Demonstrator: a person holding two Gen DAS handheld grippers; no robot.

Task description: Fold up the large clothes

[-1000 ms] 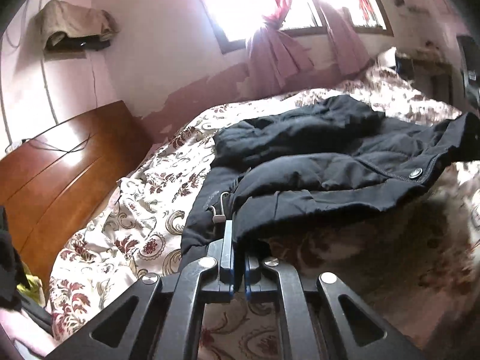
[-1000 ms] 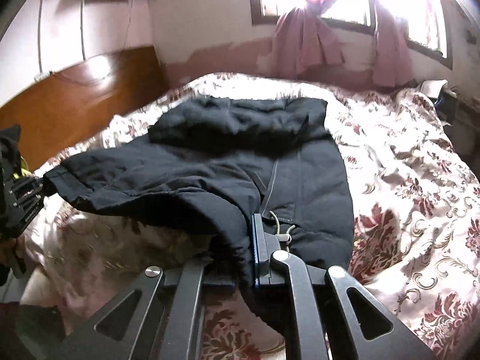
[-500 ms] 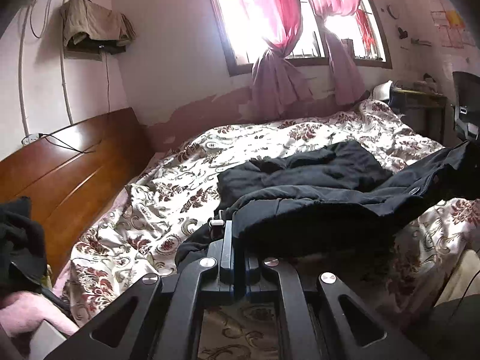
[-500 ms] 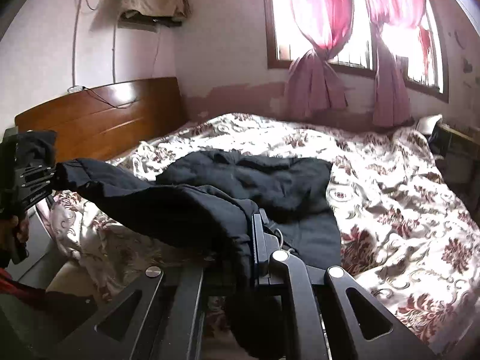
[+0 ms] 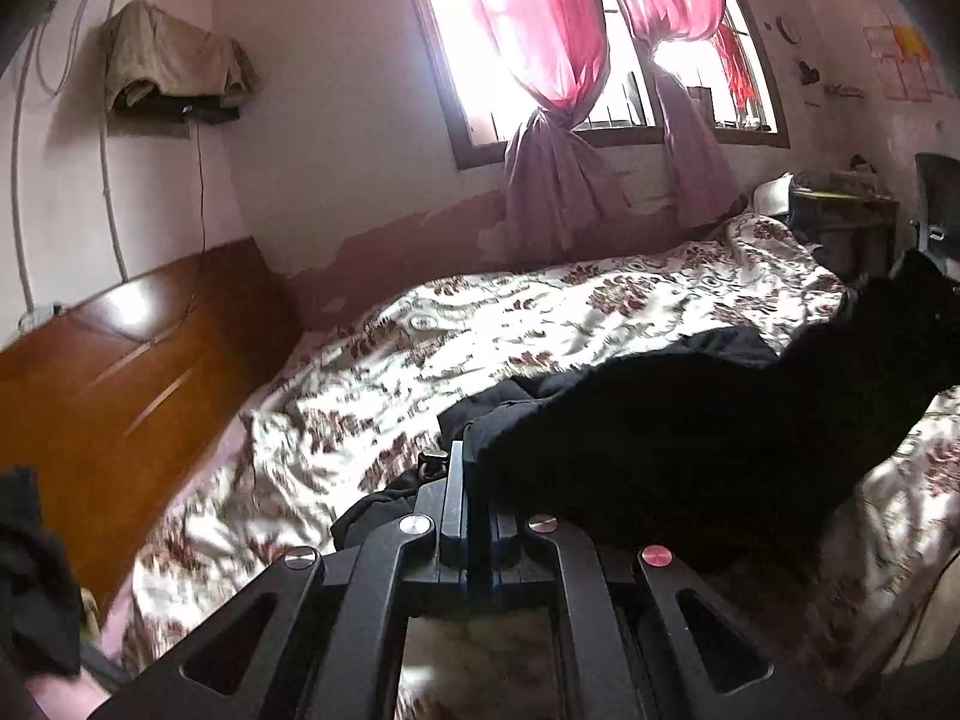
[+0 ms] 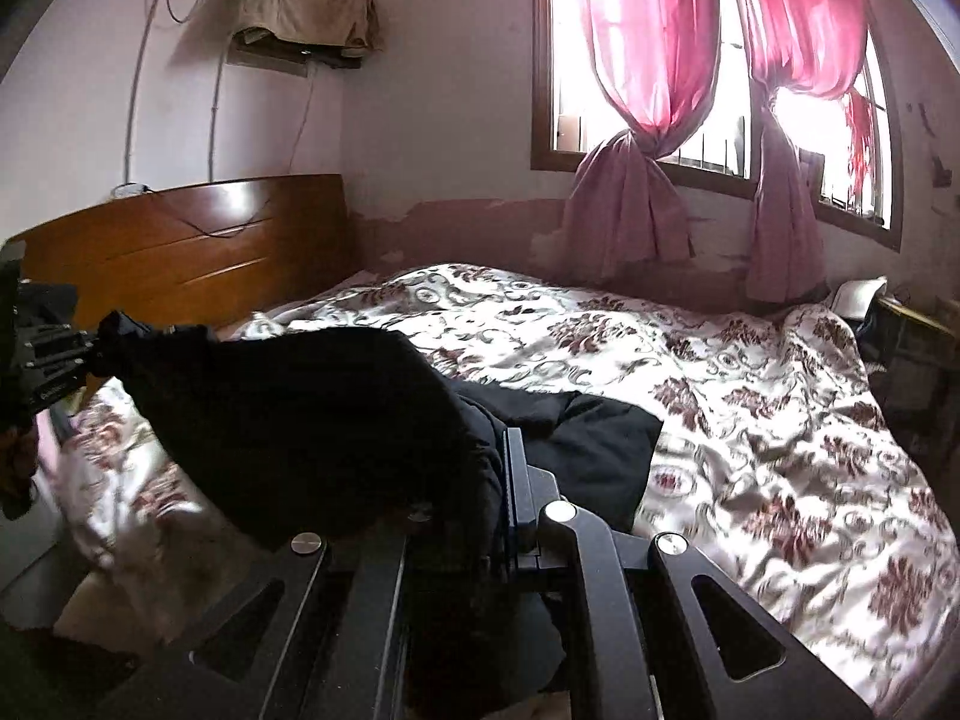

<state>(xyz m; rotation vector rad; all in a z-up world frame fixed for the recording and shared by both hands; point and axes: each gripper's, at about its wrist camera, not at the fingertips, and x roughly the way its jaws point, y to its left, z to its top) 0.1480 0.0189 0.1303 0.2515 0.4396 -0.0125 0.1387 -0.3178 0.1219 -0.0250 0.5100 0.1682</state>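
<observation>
Premises: a bedroom in a lived-in home. A wide bed (image 6: pixel 750 408) with a floral cover fills most of the floor, backed by a polished wooden headboard (image 6: pixel 180 240). Pink curtains (image 6: pixel 648 60), knotted at mid-height, hang over a barred window (image 6: pixel 714 138). Wall paint (image 5: pixel 408 234) peels along the bed line. A cloth-draped shelf (image 6: pixel 300 12) sits high on the wall.
</observation>
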